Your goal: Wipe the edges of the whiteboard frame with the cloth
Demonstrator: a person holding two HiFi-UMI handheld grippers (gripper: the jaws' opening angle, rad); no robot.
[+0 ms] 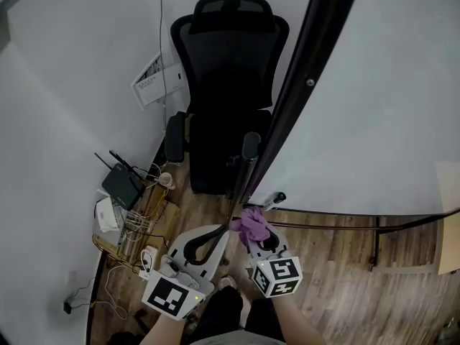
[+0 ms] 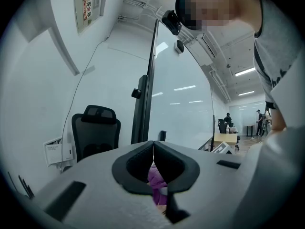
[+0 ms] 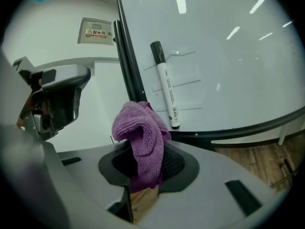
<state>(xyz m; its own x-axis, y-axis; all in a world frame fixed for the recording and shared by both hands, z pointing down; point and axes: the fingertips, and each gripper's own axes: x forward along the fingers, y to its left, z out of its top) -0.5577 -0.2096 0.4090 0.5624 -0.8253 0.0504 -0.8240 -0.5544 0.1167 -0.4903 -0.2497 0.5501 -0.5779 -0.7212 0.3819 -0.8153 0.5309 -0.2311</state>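
- The wooden floor [image 1: 338,264] is carrying everything, its planks showing bare at the right.
- A black office chair [image 1: 226,85] is standing on it near the wall.
- A black router [image 1: 122,185], a white box [image 1: 108,214] and a tangle of cables [image 1: 140,225] are lying at the left.
- A black leg [image 1: 375,244] of the whiteboard [image 1: 388,85] is resting on the planks.

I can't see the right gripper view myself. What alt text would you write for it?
A purple cloth is clamped in the jaws of the right gripper, just in front of the black frame of the whiteboard. A marker rests on the board's surface.
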